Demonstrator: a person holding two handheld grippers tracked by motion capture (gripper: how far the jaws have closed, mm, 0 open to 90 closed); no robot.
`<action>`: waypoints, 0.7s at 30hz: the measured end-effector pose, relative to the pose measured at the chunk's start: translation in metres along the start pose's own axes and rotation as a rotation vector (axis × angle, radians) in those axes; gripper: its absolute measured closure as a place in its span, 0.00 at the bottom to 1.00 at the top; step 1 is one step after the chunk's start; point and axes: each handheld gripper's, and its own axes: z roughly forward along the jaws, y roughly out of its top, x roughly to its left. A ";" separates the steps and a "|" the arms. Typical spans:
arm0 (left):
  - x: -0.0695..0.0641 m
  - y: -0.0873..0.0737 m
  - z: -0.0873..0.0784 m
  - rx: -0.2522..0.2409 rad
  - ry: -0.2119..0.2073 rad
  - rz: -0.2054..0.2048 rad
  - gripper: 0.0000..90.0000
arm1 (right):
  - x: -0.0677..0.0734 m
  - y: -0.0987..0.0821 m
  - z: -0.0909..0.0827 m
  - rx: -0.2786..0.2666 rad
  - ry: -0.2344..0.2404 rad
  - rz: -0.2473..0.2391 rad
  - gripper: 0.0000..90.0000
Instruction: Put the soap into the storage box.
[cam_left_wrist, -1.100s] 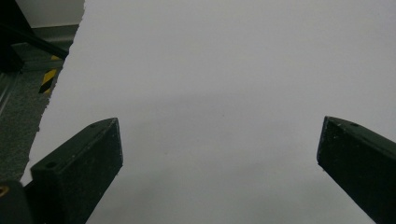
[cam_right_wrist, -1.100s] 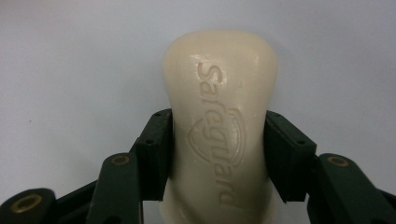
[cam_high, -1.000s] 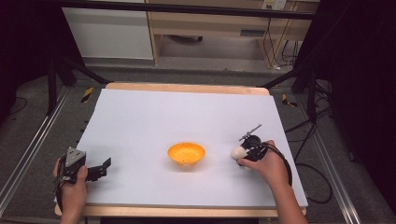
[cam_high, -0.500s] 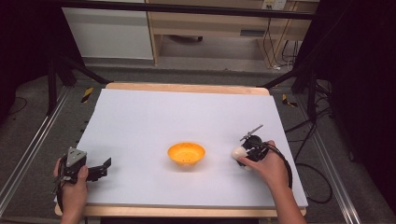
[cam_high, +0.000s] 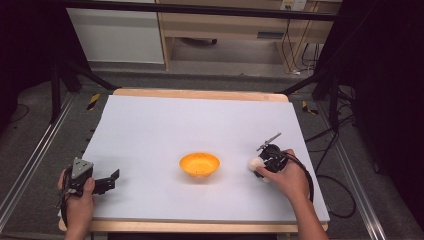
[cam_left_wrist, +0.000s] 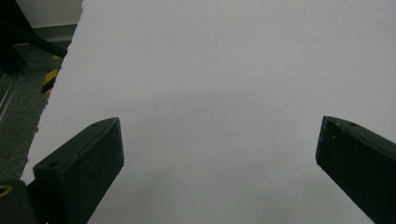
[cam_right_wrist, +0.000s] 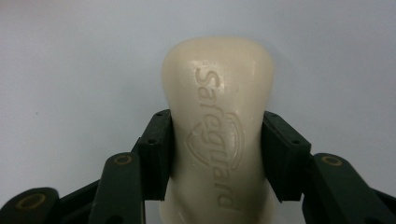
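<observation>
My left gripper (cam_high: 111, 178) sits at the near left corner of the white table (cam_high: 200, 120), jaws spread wide over nothing. A small round orange plastic bowl (cam_high: 199, 164) sits mid-table. Just right of it, my right gripper (cam_right_wrist: 217, 154) is pinching a cream bar of soap (cam_right_wrist: 218, 126) stamped "Safeguard".

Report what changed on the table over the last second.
Nothing visibly changed. The right gripper stays shut on the soap bar beside the orange bowl, and the left gripper stays open at the table's near left corner.
</observation>
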 end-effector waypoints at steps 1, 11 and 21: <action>0.000 0.000 0.000 -0.001 0.000 -0.001 0.01 | 0.000 0.000 -0.001 -0.005 0.001 -0.001 0.55; 0.000 0.000 0.000 0.000 -0.002 -0.003 0.00 | 0.002 0.008 -0.014 -0.033 0.008 -0.051 0.55; 0.000 0.000 0.000 0.002 0.000 0.001 0.00 | 0.008 0.024 -0.020 -0.049 0.037 -0.103 0.55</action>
